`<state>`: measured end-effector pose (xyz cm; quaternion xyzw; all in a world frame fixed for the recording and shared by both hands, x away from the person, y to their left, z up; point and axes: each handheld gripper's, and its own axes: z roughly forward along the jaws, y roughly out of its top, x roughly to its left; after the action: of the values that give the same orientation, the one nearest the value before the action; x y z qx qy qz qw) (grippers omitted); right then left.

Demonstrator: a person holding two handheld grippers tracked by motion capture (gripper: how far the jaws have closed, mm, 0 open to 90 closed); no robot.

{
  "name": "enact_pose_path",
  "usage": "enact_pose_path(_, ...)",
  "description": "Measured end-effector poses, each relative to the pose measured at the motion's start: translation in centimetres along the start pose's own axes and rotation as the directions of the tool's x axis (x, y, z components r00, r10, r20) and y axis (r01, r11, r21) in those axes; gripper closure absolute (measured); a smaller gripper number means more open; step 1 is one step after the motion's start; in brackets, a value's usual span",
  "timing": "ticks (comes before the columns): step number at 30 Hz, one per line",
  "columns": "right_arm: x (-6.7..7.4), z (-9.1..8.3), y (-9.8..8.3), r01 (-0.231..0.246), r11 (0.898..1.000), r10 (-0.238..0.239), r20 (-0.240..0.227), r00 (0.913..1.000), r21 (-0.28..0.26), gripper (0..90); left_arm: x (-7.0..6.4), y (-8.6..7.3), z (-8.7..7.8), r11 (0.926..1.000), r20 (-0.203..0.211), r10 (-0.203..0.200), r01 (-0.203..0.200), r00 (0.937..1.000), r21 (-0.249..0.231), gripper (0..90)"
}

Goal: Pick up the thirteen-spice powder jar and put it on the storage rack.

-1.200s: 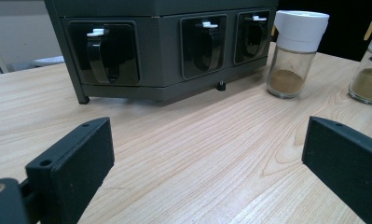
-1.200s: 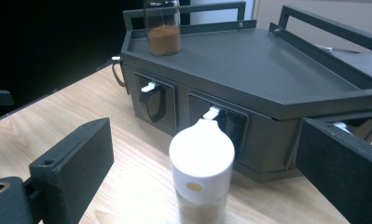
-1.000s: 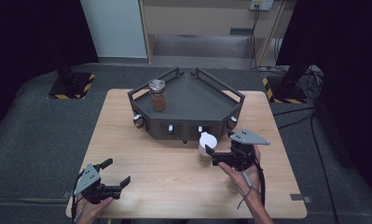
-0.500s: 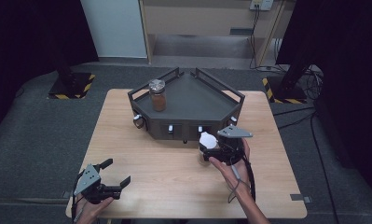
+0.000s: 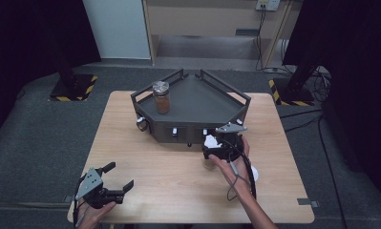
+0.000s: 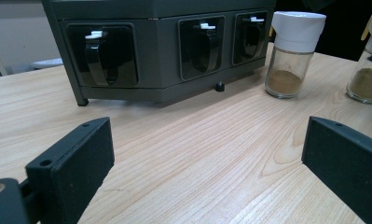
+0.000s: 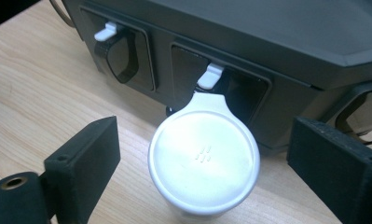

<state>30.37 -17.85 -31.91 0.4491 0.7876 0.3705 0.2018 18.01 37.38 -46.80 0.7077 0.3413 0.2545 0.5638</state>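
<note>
Spice jar (image 7: pixel 203 161): upright on the wooden table (image 5: pixel 178 171), long axis vertical; lid tab pointing at the rack front, tip just below a white clip (image 7: pixel 210 74). Between the right gripper's jaws in the right gripper view, just beside the rack's front face.
Jar build: clear glass body, round white plastic lid, smooth, small embossed mark at centre; brown powder in the bottom, seen in the left gripper view (image 6: pixel 291 53).
Right gripper (image 7: pixel 200 158): jaws just been closing, now at middling width, jar between them, gaps visible on both sides, pads not pressing. In the high view (image 5: pixel 216 151) close against the rack's front edge.
Left gripper (image 5: pixel 112 182): jaws spread wide, nothing between them, low over the table's near left corner, well apart from the jar.
Rack (image 5: pixel 197 102): dark grey angular stand, flat top with raised rail, recessed front bays with black holders and white clips.
Second jar (image 6: pixel 368 65): white-capped, same brown contents, beside the first, toward the table's right side.
Lidded jar on rack top (image 5: pixel 161 97): upright, metal lid, brown contents, near the left rail.
Open room: bare wood grain between the left gripper and the rack; little clearance between spice jar and rack front; free table to the jar's near side.
</note>
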Motion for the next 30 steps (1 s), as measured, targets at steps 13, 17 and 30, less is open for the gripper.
enact_pose_path(13,0.1,2.4,2.2,-0.014,0.99,0.013,0.01,0.9999,0.14,19.1,0.0,0.0,0.0,1.0,0.0,0.001,-0.001,1.0,-0.002,1.1)
enact_pose_path(17,0.2,3.0,2.8,-0.012,0.984,0.01,0.012,0.9999,0.18,23.5,0.0,0.0,0.0,1.0,-0.001,0.001,-0.001,1.0,-0.003,1.1)
enact_pose_path(30,0.6,3.5,3.1,-0.012,0.979,0.006,0.029,0.9996,0.203,30.8,0.0,0.0,0.0,1.0,-0.001,0.003,-0.003,1.0,-0.002,1.1)
